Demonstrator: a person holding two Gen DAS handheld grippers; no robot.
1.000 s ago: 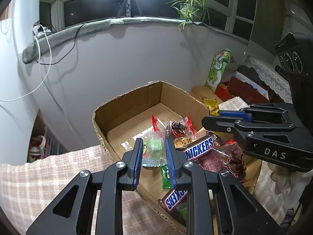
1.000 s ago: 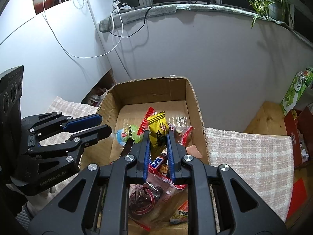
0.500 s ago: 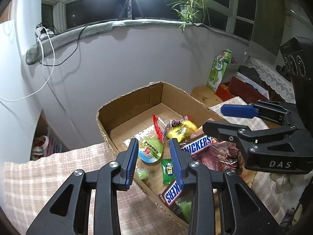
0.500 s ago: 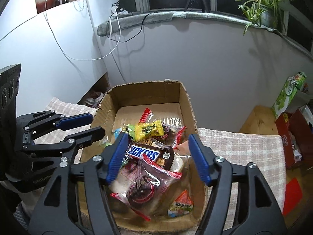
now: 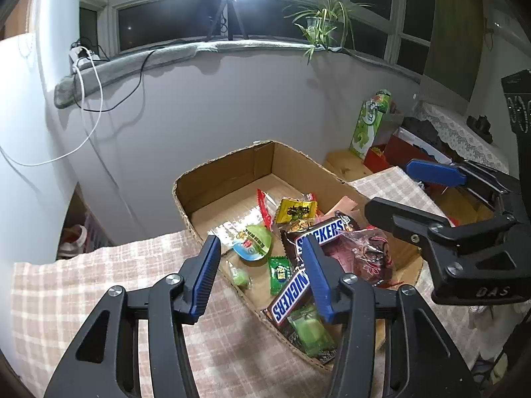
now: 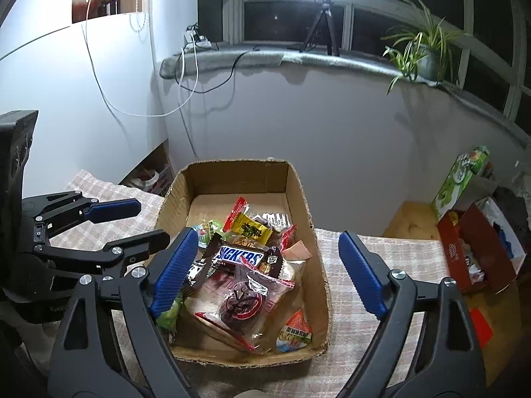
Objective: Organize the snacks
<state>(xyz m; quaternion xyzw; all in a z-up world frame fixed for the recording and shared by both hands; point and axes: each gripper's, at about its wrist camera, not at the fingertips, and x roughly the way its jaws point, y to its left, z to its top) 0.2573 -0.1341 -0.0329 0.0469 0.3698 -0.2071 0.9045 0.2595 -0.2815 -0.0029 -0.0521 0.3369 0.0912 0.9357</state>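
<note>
Open cardboard box [image 6: 308, 219] sits on a checked cloth [image 6: 391, 255], directly ahead of and below both tools. Its long axis runs away from the right gripper [image 6: 267, 272], toward the wall under the window; from the left gripper [image 5: 262, 265] the same axis runs on a diagonal, far-left to near-right.

Right gripper: jaws wide and opening, nothing between the pads; the box's near half shows through the gap. Left gripper: jaws part-way apart and opening, nothing pinched; it hangs over the box's near-left wall.

Snacks piled in the half of the box nearer the tools, far end bare cardboard. One Snickers bar [image 6: 240, 255] lies across the box, long axis roughly side to side in the right view, label readable. A second Snickers bar [image 5: 292, 293] lies just beyond the left gripper's right finger, long axis diagonal, one end toward the near corner. Yellow packet [image 6: 252, 229] beyond the first bar. Clear red-edged pouch [image 6: 245, 301] nearest the right gripper, tilted. Round green-lidded cup [image 5: 254, 242] ahead of the left gripper's left finger.
</note>
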